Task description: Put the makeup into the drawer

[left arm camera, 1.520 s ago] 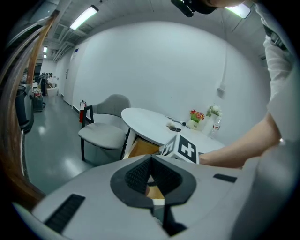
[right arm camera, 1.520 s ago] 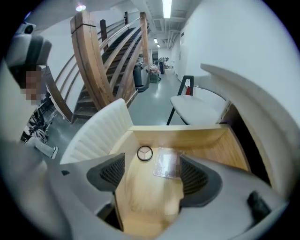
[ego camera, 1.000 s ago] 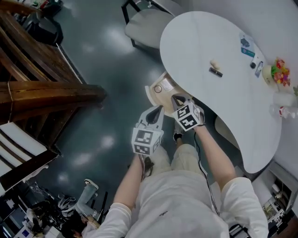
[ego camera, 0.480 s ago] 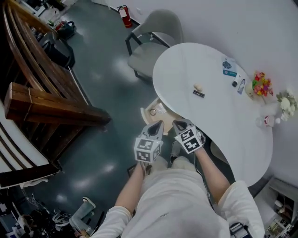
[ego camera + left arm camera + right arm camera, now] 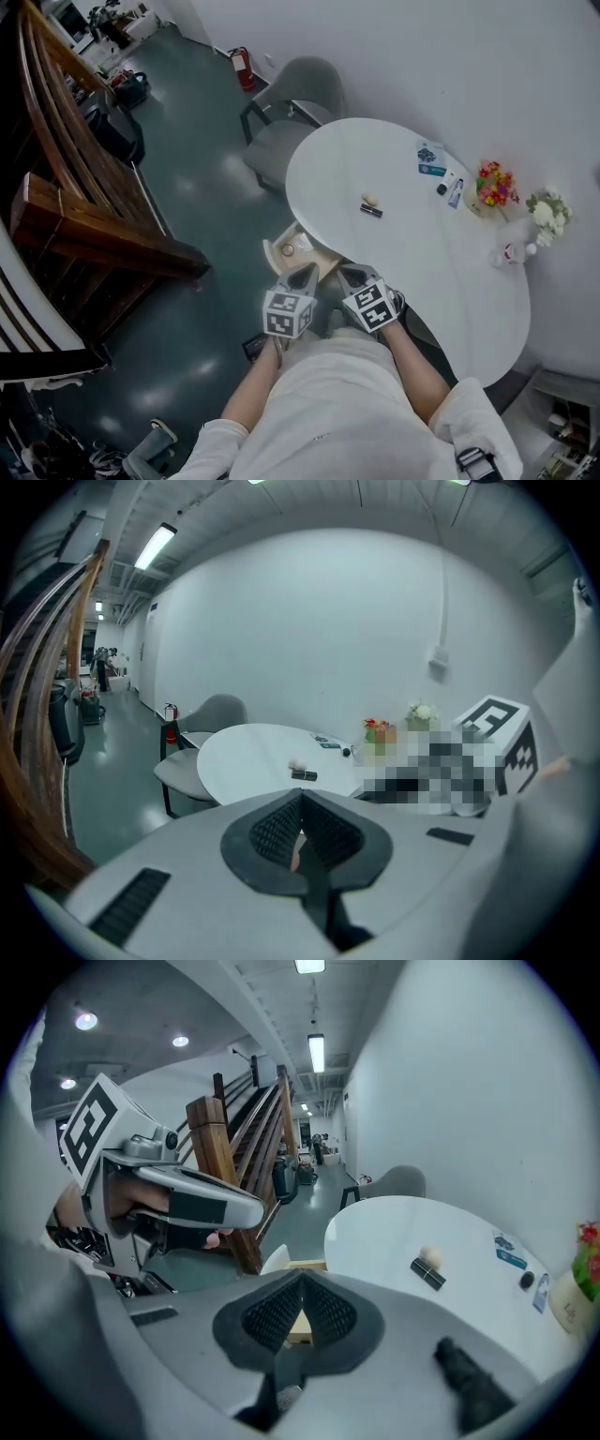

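White oblong tabletop (image 5: pixel 412 267) with rounded ends, smooth-surfaced from where I watch. Near its middle, a small beige round lump (image 5: pixel 370 199) lies just beside a short black stick (image 5: pixel 371 211). Strung along the wall-side edge: a blue-and-white printed card (image 5: pixel 430 157), a small dark round object (image 5: pixel 442 188), a slim white tube (image 5: pixel 456 193), a pot of bright mixed flowers (image 5: pixel 493 183), a bunch of white flowers (image 5: pixel 544 212), and a small white-and-red item (image 5: pixel 511 253) I cannot identify.

Glossy dark floor (image 5: pixel 197 216), white wall (image 5: pixel 422 66), grey chair (image 5: pixel 291 94), wooden stair railing (image 5: pixel 84 225).
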